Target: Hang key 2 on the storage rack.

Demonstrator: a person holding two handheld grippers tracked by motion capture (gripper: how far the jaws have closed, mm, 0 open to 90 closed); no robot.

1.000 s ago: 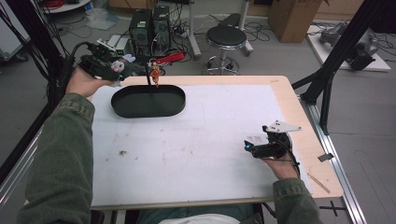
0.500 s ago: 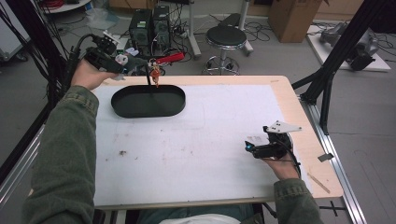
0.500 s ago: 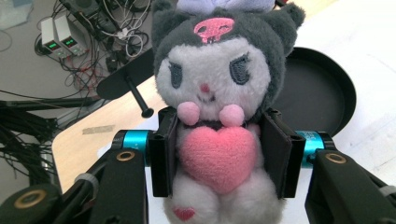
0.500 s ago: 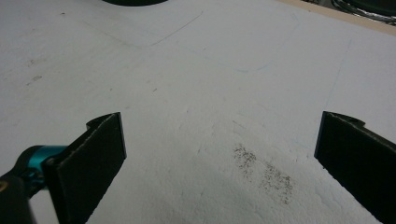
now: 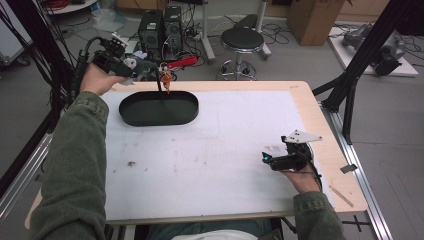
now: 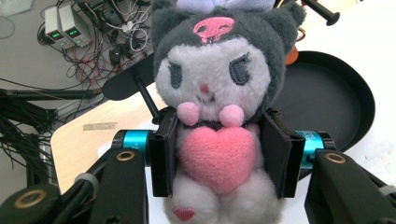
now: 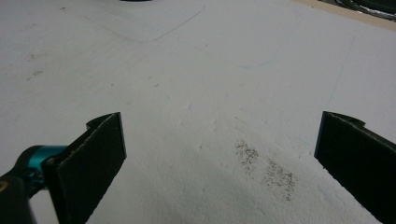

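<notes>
My left gripper [image 6: 218, 154] has two flat black rectangular pads on teal anodised cylinders, backed by black arms with brass-ringed pivot holes. My right gripper [image 7: 219, 158] carries matching ribbed black pads and a teal cylinder. Relative to the right gripper [image 5: 287, 159], a grey three-cornered plate sits on top; a black cable trails behind. My sleeves are olive green.

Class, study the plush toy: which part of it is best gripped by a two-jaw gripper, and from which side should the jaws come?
Grip the plush toy at its soft body, level with the pink heart, with one jaw on each flank, coming from the front. The body is narrower than the wide head, so the pads close flat on it. The left gripper holds it just so, beside the black tray.
</notes>
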